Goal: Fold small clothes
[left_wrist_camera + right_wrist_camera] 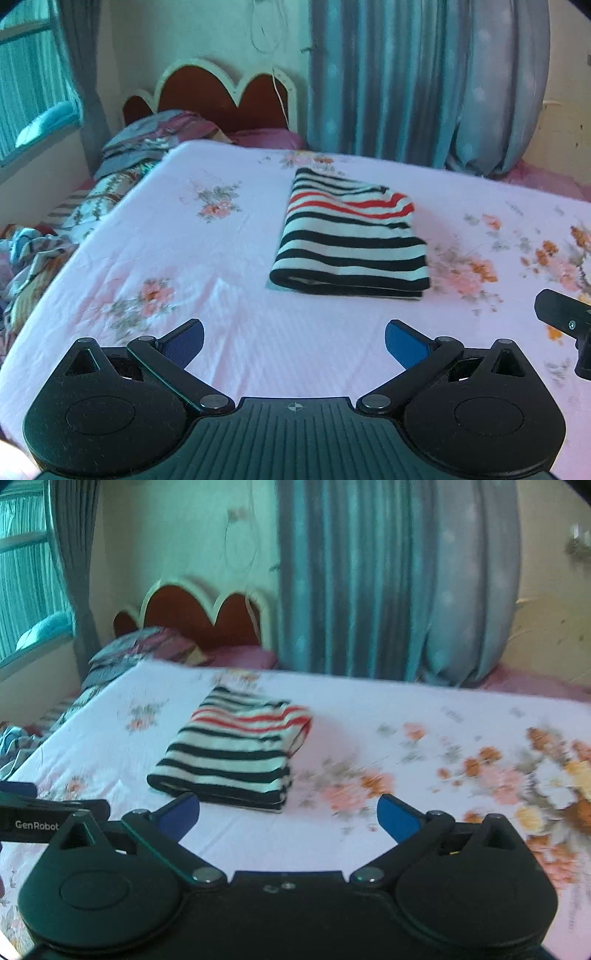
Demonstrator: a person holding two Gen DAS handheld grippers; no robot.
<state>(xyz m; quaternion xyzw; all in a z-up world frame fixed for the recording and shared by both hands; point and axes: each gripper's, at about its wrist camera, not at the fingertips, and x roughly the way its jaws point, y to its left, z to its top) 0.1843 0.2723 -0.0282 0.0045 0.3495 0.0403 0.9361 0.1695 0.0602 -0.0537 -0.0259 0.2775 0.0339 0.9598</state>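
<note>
Striped garment [351, 236] folded, lying flat mid-bed [229, 321].
We hold left gripper [294, 341] and right gripper [288, 814] spread wide, empty, short of it; fold looks finished, so nothing needs clamping.

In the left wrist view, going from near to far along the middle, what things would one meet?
left gripper, open → bare flowered sheet → folded striped garment → far edge of the bed → blue curtain

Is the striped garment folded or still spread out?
Folded: the striped garment lies as a compact layered rectangle on the floral sheet, stacked edges visible at its near end.
</note>
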